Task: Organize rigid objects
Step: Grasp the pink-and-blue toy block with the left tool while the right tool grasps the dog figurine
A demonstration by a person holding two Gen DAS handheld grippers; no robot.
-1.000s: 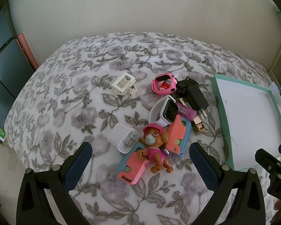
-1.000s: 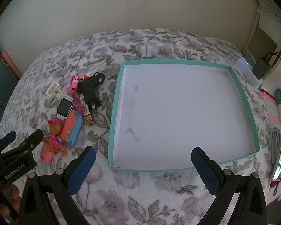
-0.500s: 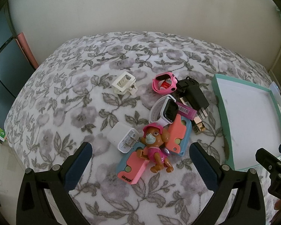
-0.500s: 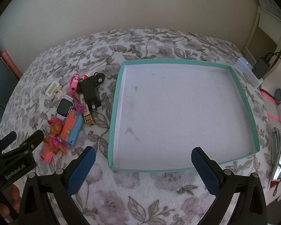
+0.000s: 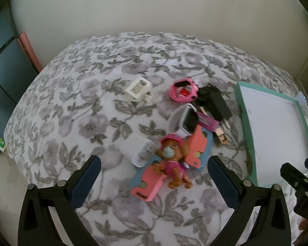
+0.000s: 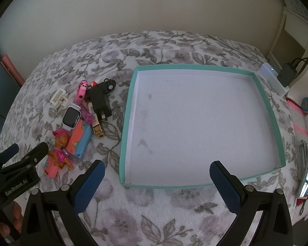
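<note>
Toys piled on bed, left of tray, which holds nothing yet. Left claw wide apart, pup figure just ahead btwn its fingers, long axis pointing away. Right claw also apart, over tray's near rim, so left is nearer

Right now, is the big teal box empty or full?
Empty. The teal-rimmed shallow cardboard box shows only its bare white floor; the toys lie outside it on the floral blanket.
</note>
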